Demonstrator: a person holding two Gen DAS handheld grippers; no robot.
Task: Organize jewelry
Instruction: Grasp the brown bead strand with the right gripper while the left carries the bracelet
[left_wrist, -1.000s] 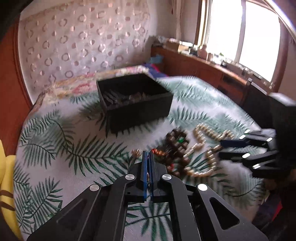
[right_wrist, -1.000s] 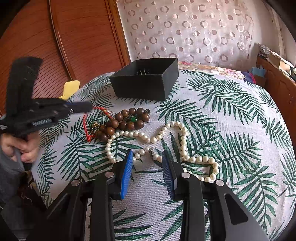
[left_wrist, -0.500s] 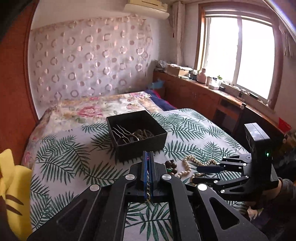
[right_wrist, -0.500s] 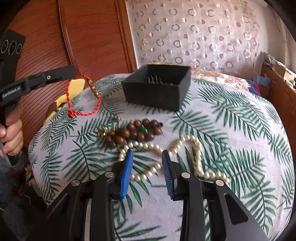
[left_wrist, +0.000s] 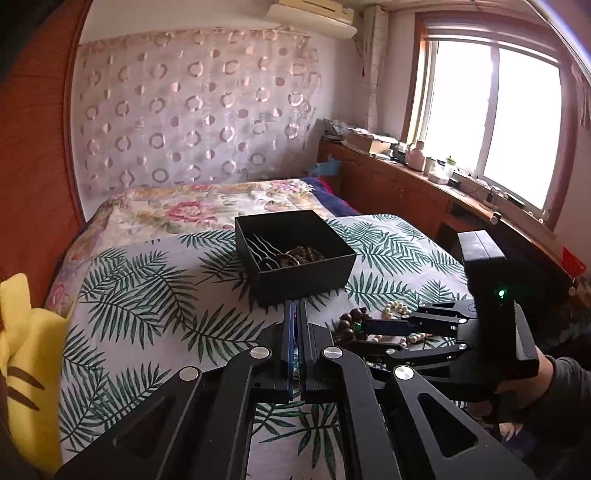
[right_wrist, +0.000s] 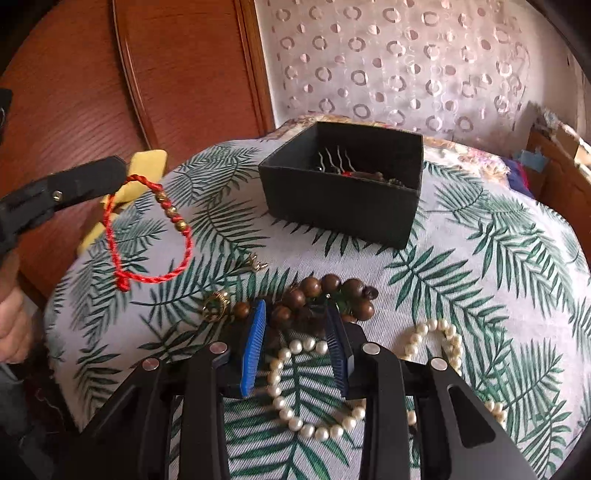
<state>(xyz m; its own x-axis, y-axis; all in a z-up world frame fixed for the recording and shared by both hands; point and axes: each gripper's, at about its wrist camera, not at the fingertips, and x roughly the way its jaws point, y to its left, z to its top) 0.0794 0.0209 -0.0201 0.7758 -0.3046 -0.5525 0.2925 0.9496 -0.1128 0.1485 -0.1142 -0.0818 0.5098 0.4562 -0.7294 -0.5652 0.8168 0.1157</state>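
Note:
My left gripper (left_wrist: 294, 306) is shut on a red braided bracelet with gold beads (right_wrist: 155, 236), which hangs in the air left of the black jewelry box (right_wrist: 347, 184); the box also shows in the left wrist view (left_wrist: 295, 254) and holds hairpins and beads. My right gripper (right_wrist: 297, 314) is open, low over the brown wooden bead bracelet (right_wrist: 325, 291), its blue pads either side of the beads. A pearl necklace (right_wrist: 295, 406) lies under and right of it. The left gripper shows in the right wrist view (right_wrist: 122, 173), and the right gripper in the left wrist view (left_wrist: 354, 336).
A gold ring (right_wrist: 216, 308) and a small gold charm (right_wrist: 256, 264) lie on the palm-leaf cloth (right_wrist: 498, 258). A yellow cushion (left_wrist: 26, 362) sits at the left edge. A wooden headboard (right_wrist: 166, 74) stands behind.
My left gripper lifted the red bracelet off the cloth and raised it higher. My right gripper moved forward from the pearls to the brown beads.

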